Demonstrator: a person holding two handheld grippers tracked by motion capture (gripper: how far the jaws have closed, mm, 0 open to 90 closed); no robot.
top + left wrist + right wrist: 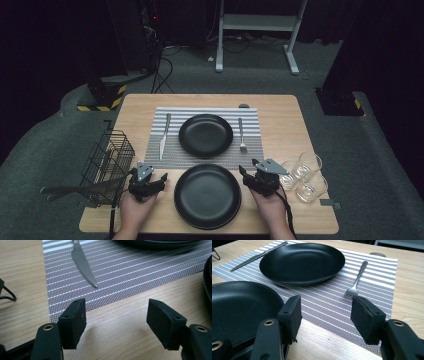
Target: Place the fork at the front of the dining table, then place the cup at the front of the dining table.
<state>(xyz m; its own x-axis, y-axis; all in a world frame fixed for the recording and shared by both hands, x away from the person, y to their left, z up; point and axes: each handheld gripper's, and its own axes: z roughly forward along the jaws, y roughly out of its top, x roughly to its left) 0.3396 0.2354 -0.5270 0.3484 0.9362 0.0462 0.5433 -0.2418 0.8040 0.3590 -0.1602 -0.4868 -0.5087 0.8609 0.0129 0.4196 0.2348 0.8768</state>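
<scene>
A black plate (207, 196) lies on the wooden table (280, 130) near its front edge, between my two grippers. My left gripper (159, 181) (116, 322) rests just left of that plate, open, with only bare wood between its jaws. My right gripper (248, 170) (325, 317) sits at the plate's right rim (239, 312), also open and holding nothing. Beyond them a second black plate (205, 135) (302, 262) lies on a striped placemat (172, 150) (130, 272), with a knife (163, 136) (83, 263) to its left and a fork (241, 135) (355, 280) to its right.
A black wire basket (107, 165) stands at the table's left edge with long utensil handles (75, 190) sticking out of it. Three clear glasses (305, 175) are grouped at the right front, close to my right gripper. A desk frame (257, 30) stands on the floor beyond the table.
</scene>
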